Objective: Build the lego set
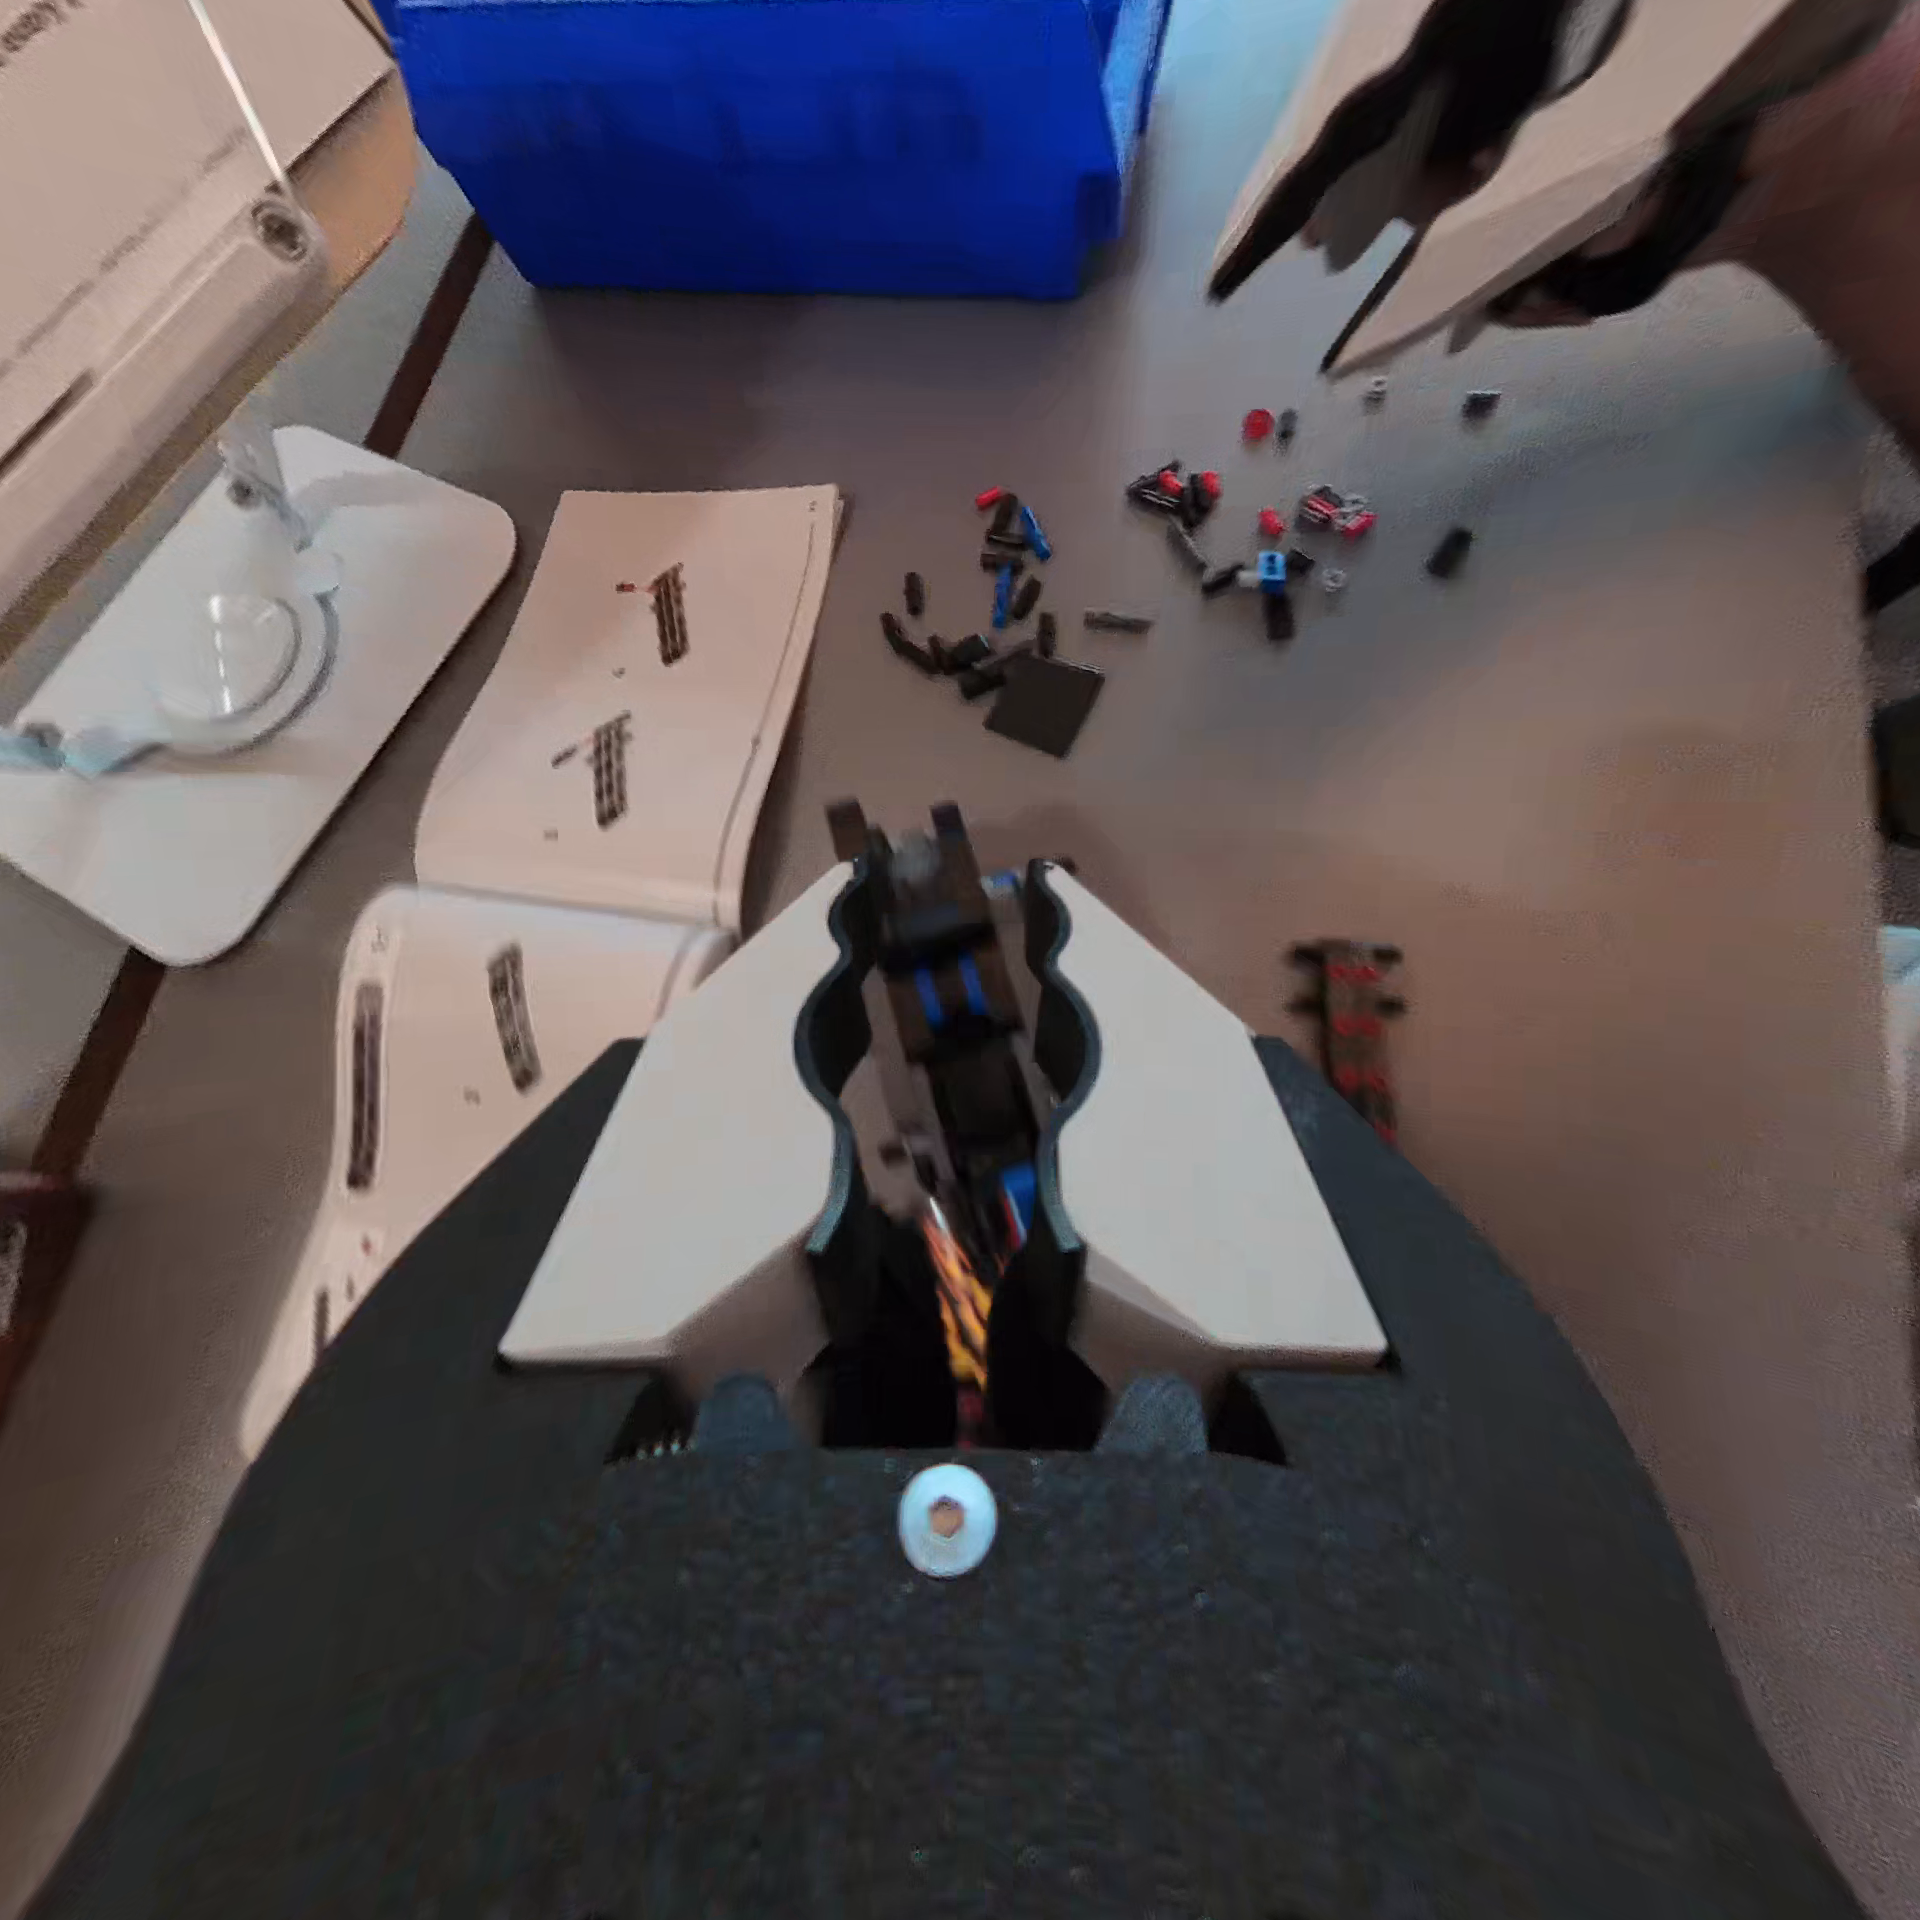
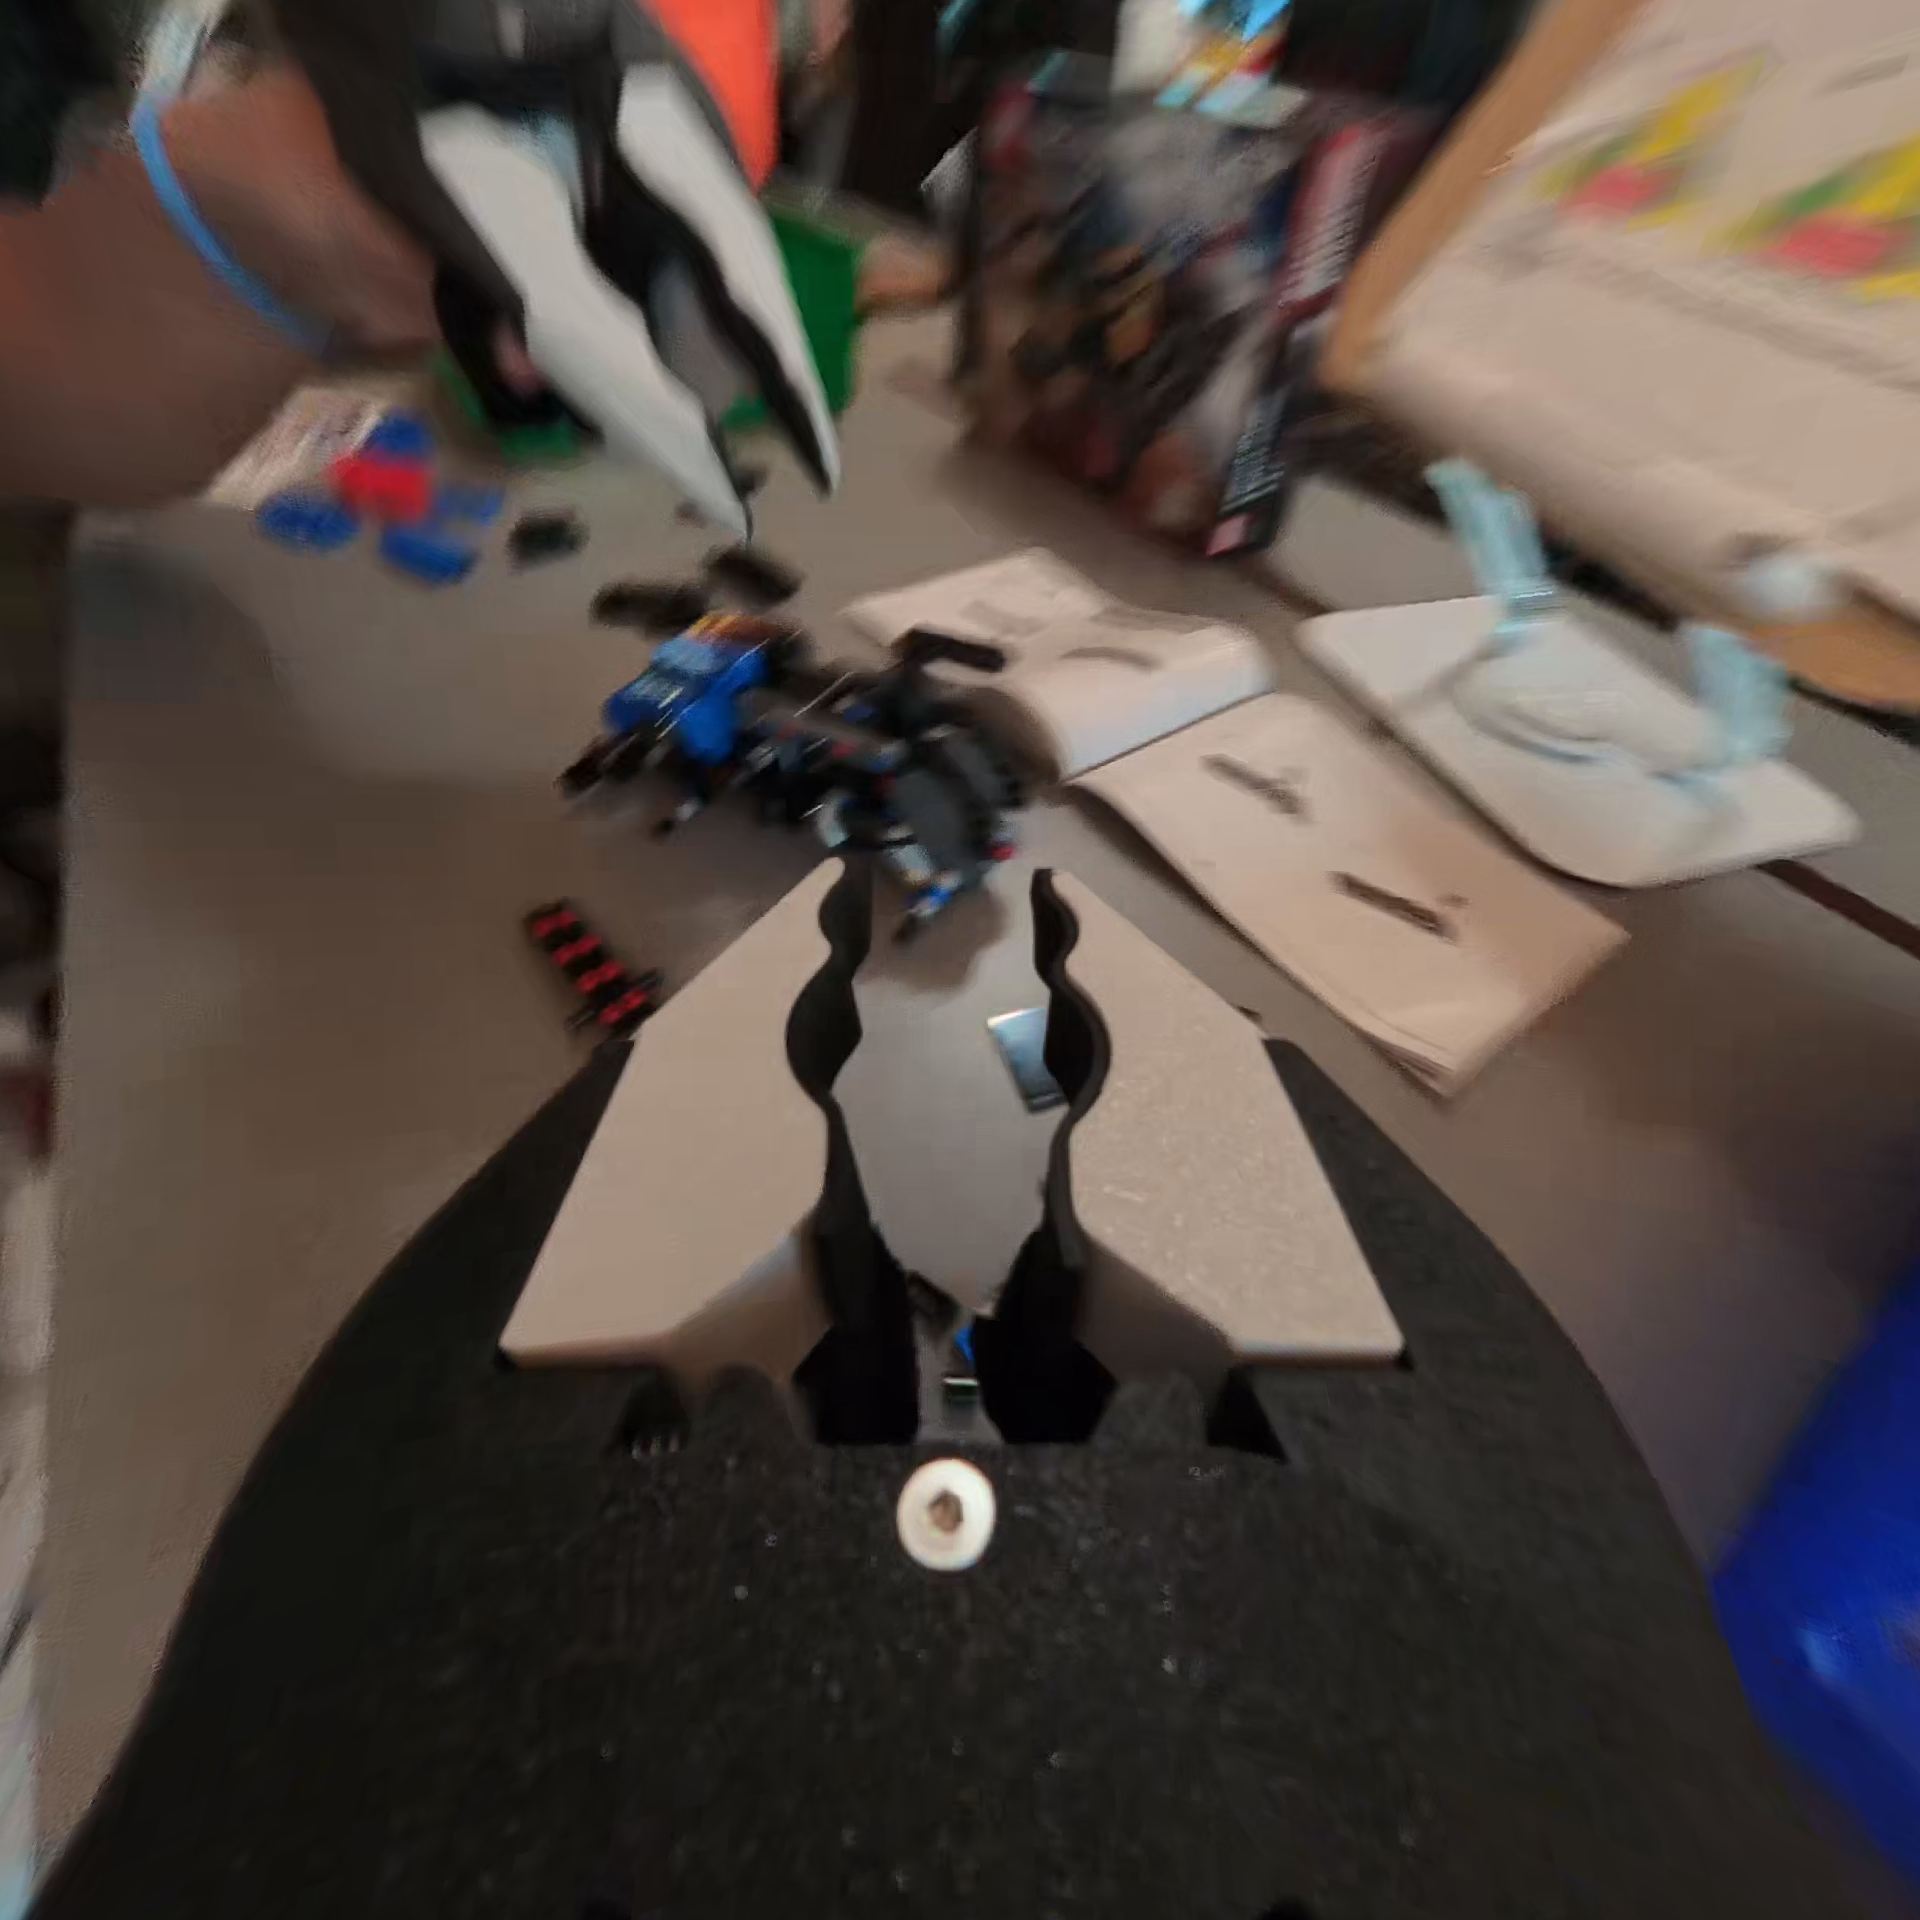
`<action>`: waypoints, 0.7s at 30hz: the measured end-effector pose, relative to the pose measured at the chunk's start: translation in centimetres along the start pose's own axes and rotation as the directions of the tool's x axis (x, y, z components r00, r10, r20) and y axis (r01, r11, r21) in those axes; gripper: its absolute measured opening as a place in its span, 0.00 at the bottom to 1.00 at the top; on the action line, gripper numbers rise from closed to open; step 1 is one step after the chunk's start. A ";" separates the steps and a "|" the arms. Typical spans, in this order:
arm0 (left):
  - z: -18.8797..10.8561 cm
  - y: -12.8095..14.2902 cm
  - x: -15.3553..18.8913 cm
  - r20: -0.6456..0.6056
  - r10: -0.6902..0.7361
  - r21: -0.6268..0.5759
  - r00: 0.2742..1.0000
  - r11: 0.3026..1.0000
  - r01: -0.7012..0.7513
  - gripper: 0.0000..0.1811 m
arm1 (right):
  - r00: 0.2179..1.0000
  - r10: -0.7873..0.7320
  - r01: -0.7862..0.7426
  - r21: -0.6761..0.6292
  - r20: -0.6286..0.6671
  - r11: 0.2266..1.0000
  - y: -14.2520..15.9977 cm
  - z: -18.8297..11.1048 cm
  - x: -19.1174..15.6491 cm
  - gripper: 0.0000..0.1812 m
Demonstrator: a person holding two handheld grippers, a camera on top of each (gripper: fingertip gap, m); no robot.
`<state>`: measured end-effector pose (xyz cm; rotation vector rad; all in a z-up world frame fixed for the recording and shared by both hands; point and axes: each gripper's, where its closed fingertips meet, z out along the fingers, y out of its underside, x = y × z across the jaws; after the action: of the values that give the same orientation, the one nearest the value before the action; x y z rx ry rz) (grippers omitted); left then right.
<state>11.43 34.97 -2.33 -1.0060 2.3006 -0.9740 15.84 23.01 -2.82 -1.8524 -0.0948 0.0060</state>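
Between left tongs [image 1: 940,883] – clamped lego assembly [image 1: 935,997] | right tongs [image 2: 940,894] – apart, empty, above table [image 2: 312,831]

Two white-and-black claws: one [image 1: 940,883] at lower centre of the left wrist view, one [image 2: 940,899] at lower centre of the right wrist view. One blue plastic bin [image 1: 769,135], top centre. One open paper instruction booklet [image 1: 623,707], centre left. One white lamp base [image 1: 239,707], left. One black-and-red studded strip [image 1: 1351,1029], right of centre. Loose small black, red and blue pieces [image 1: 1039,603] too blurred to count exactly.
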 end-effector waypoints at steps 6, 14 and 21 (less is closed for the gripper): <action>13.0 -5.4 -5.0 -0.074 0.071 -0.190 0.995 0.978 -0.084 0.13 | 0.891 0.131 -0.012 0.265 -0.436 0.964 0.7 -7.4 6.8 0.13; 22.3 -4.6 -6.4 -0.132 0.061 -0.320 0.989 0.942 -0.101 0.16 | 0.857 0.029 0.058 0.151 -0.514 0.987 2.1 -7.2 6.4 0.11; 24.1 -4.2 -6.1 -0.159 0.046 -0.337 0.986 0.936 -0.098 0.16 | 0.861 0.046 0.043 0.162 -0.506 0.986 1.8 -7.5 6.3 0.10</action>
<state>32.33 27.38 -14.23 -1.0001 2.6771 -0.6471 22.65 15.79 -2.21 -1.6281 0.2716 -0.4629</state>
